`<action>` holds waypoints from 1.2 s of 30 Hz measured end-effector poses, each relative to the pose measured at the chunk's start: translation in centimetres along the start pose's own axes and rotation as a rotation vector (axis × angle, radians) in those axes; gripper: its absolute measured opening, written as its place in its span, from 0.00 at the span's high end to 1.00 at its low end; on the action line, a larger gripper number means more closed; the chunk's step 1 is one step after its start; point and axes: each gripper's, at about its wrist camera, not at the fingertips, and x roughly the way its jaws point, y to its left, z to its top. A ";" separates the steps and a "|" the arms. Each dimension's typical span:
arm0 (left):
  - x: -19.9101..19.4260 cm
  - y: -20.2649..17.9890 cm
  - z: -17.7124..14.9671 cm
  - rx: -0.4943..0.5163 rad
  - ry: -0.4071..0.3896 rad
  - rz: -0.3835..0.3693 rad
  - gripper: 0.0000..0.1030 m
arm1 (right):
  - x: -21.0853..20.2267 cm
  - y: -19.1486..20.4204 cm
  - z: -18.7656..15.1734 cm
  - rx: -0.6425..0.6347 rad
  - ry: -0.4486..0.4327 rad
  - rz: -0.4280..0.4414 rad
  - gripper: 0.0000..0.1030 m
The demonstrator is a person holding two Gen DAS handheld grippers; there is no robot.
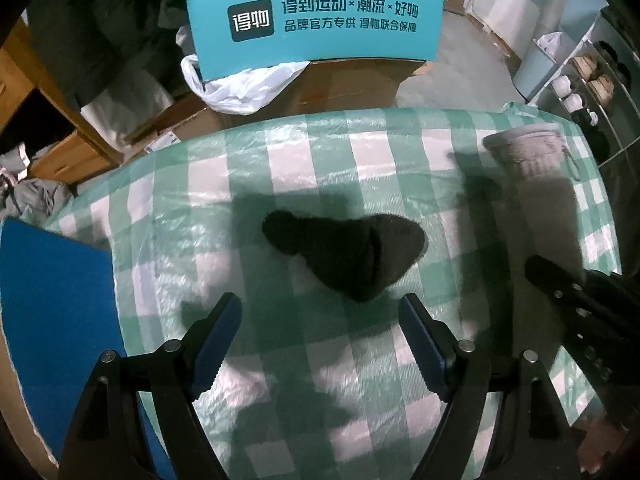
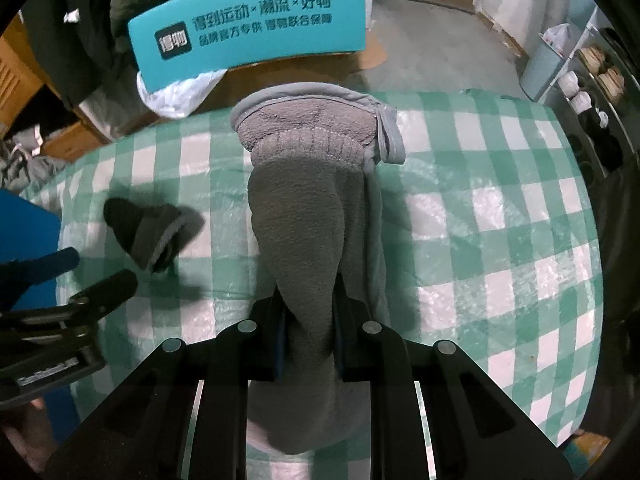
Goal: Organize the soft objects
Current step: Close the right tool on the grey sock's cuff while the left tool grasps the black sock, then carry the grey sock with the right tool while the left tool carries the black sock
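Looking down through my right wrist camera, I see my right gripper clenched on a grey fleece sock, its blue pads pinching the narrow part of the fabric. The sock stretches away from the jaws toward the far edge of the surface, and its cuff end, with a lighter trim and a small loop at the side, is the farthest part from me. I cannot tell whether that cuff touches the checked green-and-white cover or hangs just above it.

My left gripper is released, its two blue-padded fingers spread wide with nothing between them. It points steeply down at the same cover, and a small dark sock lies flat on it just beyond the fingertips, not touching them. From the right camera that dark sock sits off to the left of the grey one, well apart from it, with the left gripper near it.

Beyond the surface stands a teal box printed with white characters, resting on a brown carton, with a white plastic bag spilling beside it. A blue board lies at the left edge. Shelves with shoes show at the right.
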 end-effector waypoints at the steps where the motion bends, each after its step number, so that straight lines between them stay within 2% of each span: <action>1: 0.3 -0.1 0.2 0.004 0.001 0.006 0.20 | -0.1 -0.2 0.1 0.005 -0.004 0.001 0.85; 8: 2.0 -1.1 1.6 0.040 0.019 0.037 0.20 | -0.4 -0.6 0.3 0.026 -0.007 0.014 0.85; 12: 3.0 -1.7 2.2 0.064 0.038 0.064 0.17 | -0.3 -0.4 0.0 0.020 -0.002 0.021 0.85; 17: 3.7 -1.4 2.4 0.044 0.055 0.041 0.18 | -0.1 -0.5 -0.1 0.024 0.002 0.029 0.85; 20: 3.7 -1.4 2.2 0.054 0.046 0.045 0.26 | 0.0 -0.6 -0.1 0.027 0.001 0.030 0.85; 22: 3.5 -1.6 2.2 0.069 0.034 0.045 0.41 | 0.0 -0.6 -0.1 0.027 0.001 0.029 0.85; 23: 3.3 -1.6 2.1 0.073 0.032 0.044 0.45 | 0.0 -0.6 -0.1 0.025 0.001 0.028 0.85; 27: 3.1 -1.5 2.1 0.070 0.031 0.032 0.54 | -0.3 -0.3 -0.2 0.017 -0.002 0.026 0.85; 28: 3.0 -1.4 2.0 0.072 0.027 0.039 0.60 | -0.3 -0.3 -0.3 0.013 -0.002 0.023 0.85; 36: 1.4 -1.1 0.9 0.082 0.004 0.031 0.61 | -1.3 0.3 -0.5 -0.015 -0.019 0.013 0.85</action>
